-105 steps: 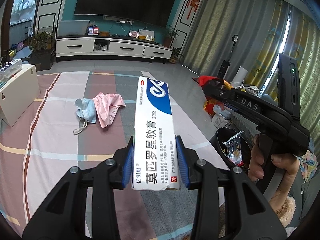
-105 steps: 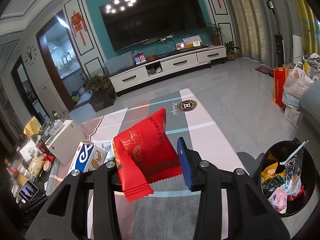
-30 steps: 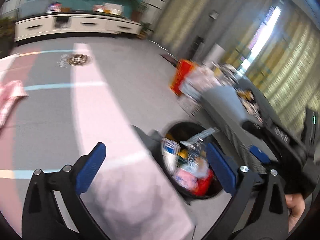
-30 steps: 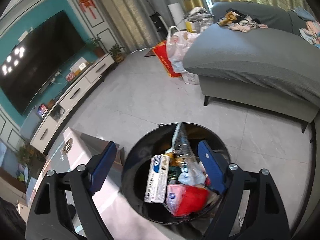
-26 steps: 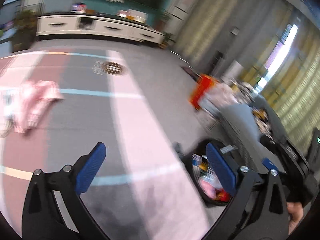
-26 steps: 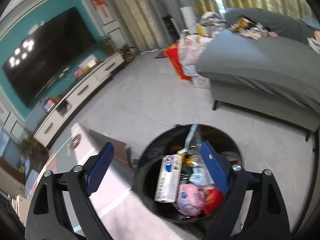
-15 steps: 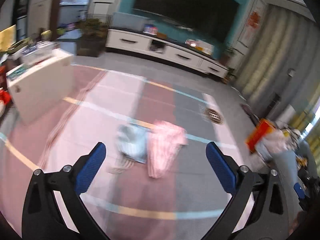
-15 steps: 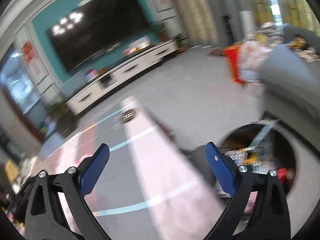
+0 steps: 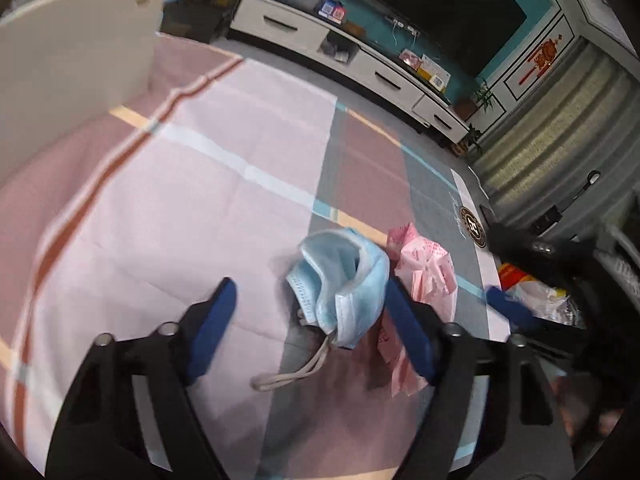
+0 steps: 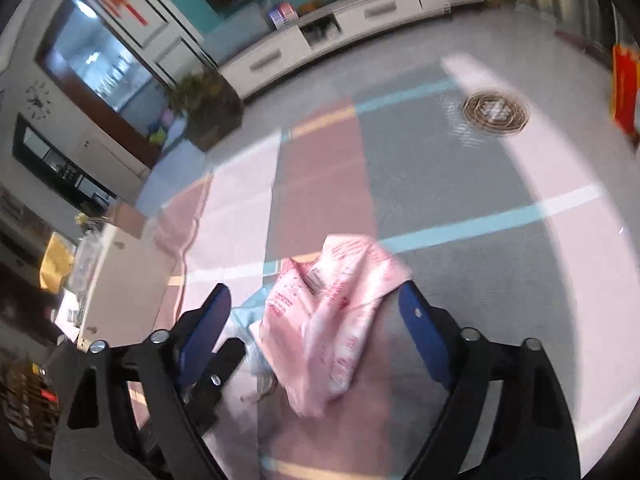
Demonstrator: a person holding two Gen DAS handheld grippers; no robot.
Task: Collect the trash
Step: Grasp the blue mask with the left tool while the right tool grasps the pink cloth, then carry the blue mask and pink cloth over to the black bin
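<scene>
Checked cloth covers the desk (image 9: 168, 208), where we see a crumpled blue face mask (image 9: 344, 280) lying touching a pink plastic bag (image 10: 332, 312). Our left tool (image 9: 310, 328) straddles the mask, jaws closing, pads not yet pressing it. Our right tool (image 10: 316, 328) frames the pink bag, jaws closing too, nothing gripped. Beyond, a white TV cabinet (image 9: 352, 60) lines the teal wall.

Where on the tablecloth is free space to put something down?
Free: the wide pale pink area between the white box and the blue mask. Crowded: around the mask and the pink wrapper, where both closing tools sit.
</scene>
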